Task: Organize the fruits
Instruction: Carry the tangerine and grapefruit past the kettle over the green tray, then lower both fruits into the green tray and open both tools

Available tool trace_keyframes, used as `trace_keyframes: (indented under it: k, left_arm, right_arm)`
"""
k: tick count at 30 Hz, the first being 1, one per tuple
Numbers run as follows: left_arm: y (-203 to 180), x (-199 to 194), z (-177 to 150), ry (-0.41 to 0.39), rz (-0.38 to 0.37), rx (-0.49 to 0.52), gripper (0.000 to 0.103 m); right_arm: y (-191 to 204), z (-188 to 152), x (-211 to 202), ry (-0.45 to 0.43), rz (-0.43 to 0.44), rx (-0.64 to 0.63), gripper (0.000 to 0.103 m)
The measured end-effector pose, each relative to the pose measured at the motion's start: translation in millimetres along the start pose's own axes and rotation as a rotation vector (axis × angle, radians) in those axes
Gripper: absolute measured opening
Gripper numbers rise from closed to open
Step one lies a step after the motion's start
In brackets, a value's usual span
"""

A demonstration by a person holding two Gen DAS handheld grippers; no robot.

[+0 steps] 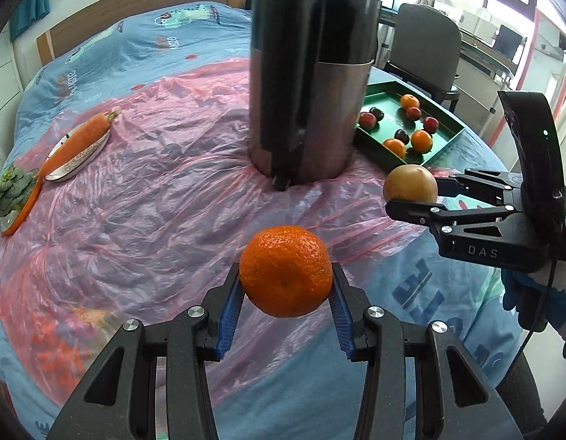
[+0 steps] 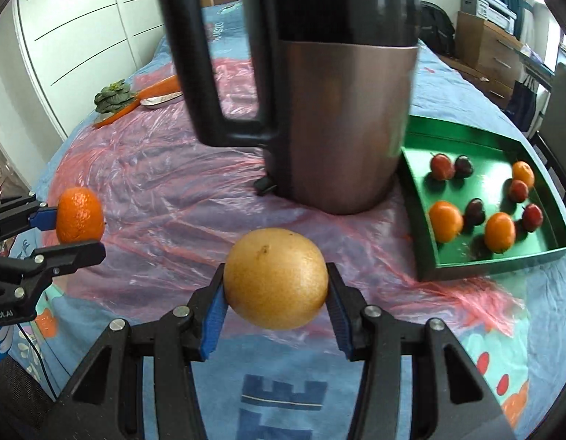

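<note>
My left gripper [image 1: 286, 280] is shut on an orange mandarin [image 1: 286, 270] and holds it above the pink plastic sheet. My right gripper [image 2: 275, 288] is shut on a yellow-brown round fruit [image 2: 275, 278]; it also shows in the left wrist view [image 1: 410, 183] at the right. The left gripper with the mandarin [image 2: 80, 215] shows at the left of the right wrist view. A green tray [image 1: 444, 139] [image 2: 415, 198] at the far right holds several small oranges and dark red fruits.
A tall metal jug [image 1: 308, 84] [image 2: 341, 110] with a black handle stands mid-table beside the tray. A carrot on a plate [image 1: 77, 139] and a leafy vegetable [image 1: 11, 187] lie at the far left. A chair [image 1: 426, 47] stands behind the table.
</note>
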State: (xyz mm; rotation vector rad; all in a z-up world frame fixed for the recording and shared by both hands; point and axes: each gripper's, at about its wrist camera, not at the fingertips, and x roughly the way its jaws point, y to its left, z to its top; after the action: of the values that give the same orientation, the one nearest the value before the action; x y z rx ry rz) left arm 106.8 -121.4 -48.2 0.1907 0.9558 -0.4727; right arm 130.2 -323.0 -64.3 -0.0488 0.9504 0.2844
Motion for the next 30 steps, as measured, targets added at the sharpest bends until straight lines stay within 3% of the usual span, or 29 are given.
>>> trace_keyframes:
  k: [10,18,22,30]
  left_arm:
    - [-83,23,41,-0.001,-0.097,0.107,0.039]
    - [-135,59,97,-0.017,-0.140,0.164,0.039]
    - [-149,85,125,-0.022,-0.116,0.167,0.039]
    - [-159,149,165,-0.004,0.006,0.160,0.039]
  right_arm:
    - [-102,-8,-33,-0.067,-0.104,0.141,0.086]
    - [-170,6,-32,-0.116,-0.166,0.200,0.086]
    - [-200,22,-19,-0.124,-0.180,0.216,0.086]
    - [-234,50,26,-0.095,-0.188,0.235,0.086]
